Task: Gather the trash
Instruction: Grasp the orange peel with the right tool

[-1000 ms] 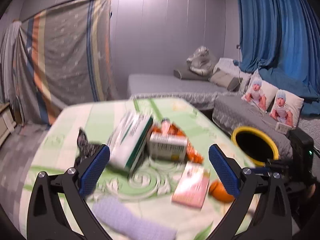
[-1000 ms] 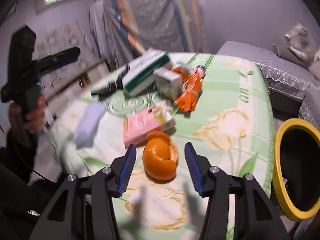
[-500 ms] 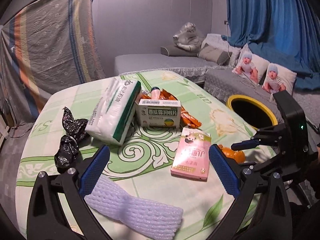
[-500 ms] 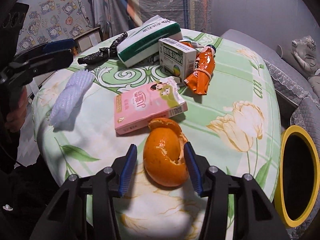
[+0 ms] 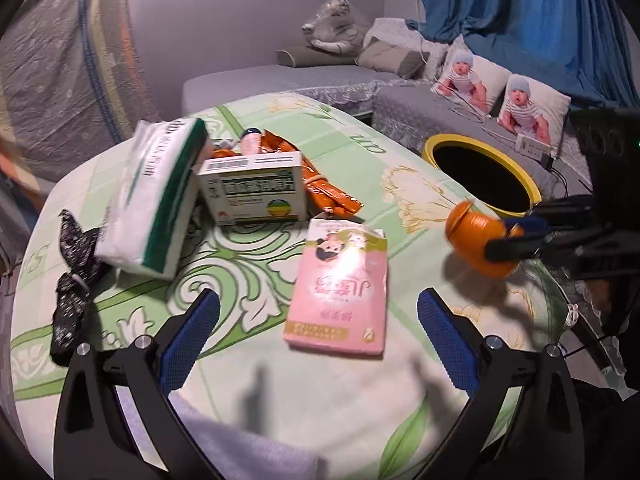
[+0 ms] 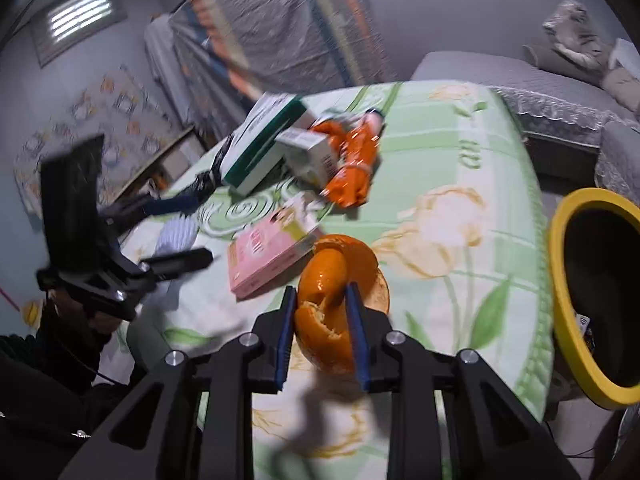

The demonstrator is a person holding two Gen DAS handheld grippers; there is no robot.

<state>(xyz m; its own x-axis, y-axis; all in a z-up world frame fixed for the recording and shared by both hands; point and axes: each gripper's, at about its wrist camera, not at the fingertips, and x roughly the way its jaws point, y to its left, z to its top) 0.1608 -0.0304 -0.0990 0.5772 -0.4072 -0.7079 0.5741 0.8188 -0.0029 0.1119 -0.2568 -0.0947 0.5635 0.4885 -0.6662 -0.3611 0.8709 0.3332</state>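
Observation:
My right gripper (image 6: 322,300) is shut on an orange peel (image 6: 332,304) and holds it lifted above the table; the peel also shows in the left wrist view (image 5: 478,240), pinched by the right gripper (image 5: 516,238). My left gripper (image 5: 318,322) is open and empty, low over a pink box (image 5: 340,284). The pink box also shows in the right wrist view (image 6: 268,258). A yellow-rimmed bin (image 5: 480,174) stands beside the table at the right; it also shows in the right wrist view (image 6: 592,300).
On the green flowered tablecloth (image 5: 360,148) lie a tissue pack (image 5: 156,196), a white-green medicine box (image 5: 254,188), orange packets (image 5: 324,188), a black bag (image 5: 74,276) and a white foam net (image 5: 240,448). Sofas and cushions stand behind.
My right gripper has closed on the orange peel and lifted it off the table. My left gripper has moved closer over the pink box.

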